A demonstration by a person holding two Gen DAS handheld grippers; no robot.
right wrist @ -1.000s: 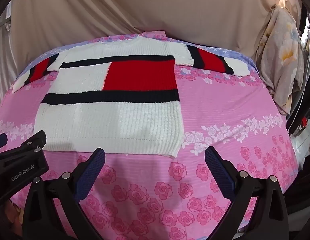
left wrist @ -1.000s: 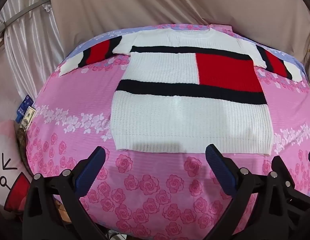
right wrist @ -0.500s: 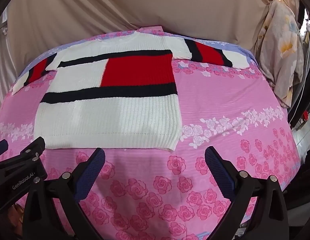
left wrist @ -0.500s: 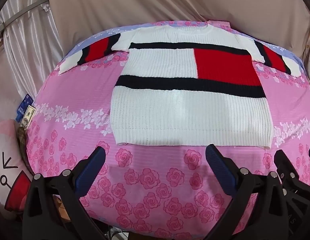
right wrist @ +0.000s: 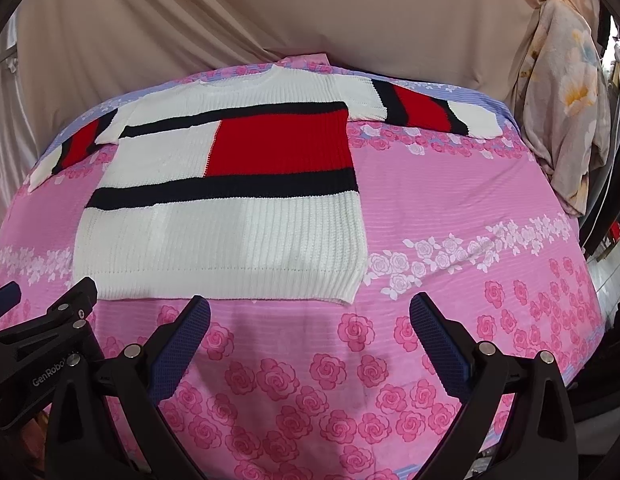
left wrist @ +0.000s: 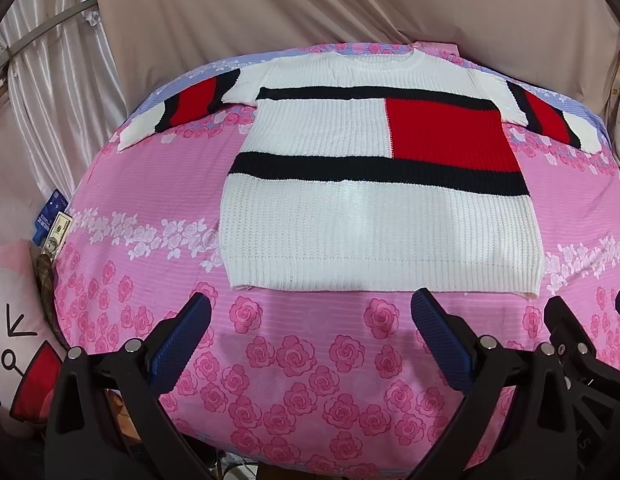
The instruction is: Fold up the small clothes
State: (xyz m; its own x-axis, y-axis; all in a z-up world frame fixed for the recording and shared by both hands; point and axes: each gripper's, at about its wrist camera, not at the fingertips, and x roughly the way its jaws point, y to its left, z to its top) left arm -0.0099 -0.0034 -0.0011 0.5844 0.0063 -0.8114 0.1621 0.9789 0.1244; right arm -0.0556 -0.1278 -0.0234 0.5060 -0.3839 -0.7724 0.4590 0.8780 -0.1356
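A single knitted sweater [left wrist: 373, 184] lies flat and face up on a pink rose-print bedsheet [left wrist: 294, 364], its ribbed hem just beyond the tips of both grippers and not touched by either. The left gripper [left wrist: 310, 312] hovers over the sheet in front of the hem's middle, its two blue-padded fingers spread wide and holding nothing. The right gripper [right wrist: 310, 312] hangs in front of the hem's right-hand corner, its fingers likewise wide apart and empty. In the right wrist view the left gripper's black frame shows at the lower left edge, beside the hem's other end; in the left wrist view part of the right gripper appears at the lower right.

The sweater [right wrist: 230, 184] is white rib knit with a round neck at the far end of the bed. Two dark navy bands cross the chest, and between them one red block fills the side nearer the right gripper. Both short sleeves are stretched straight out to the sides, each carrying one red panel edged by two navy stripes and ending in a white cuff. The body lies smooth, with no fold made in it.

Beige curtain fabric [left wrist: 310, 12] hangs behind the bed. A floral cloth [right wrist: 561, 92] hangs at the right, and one cartoon-print pillow [left wrist: 14, 320] sits at the left
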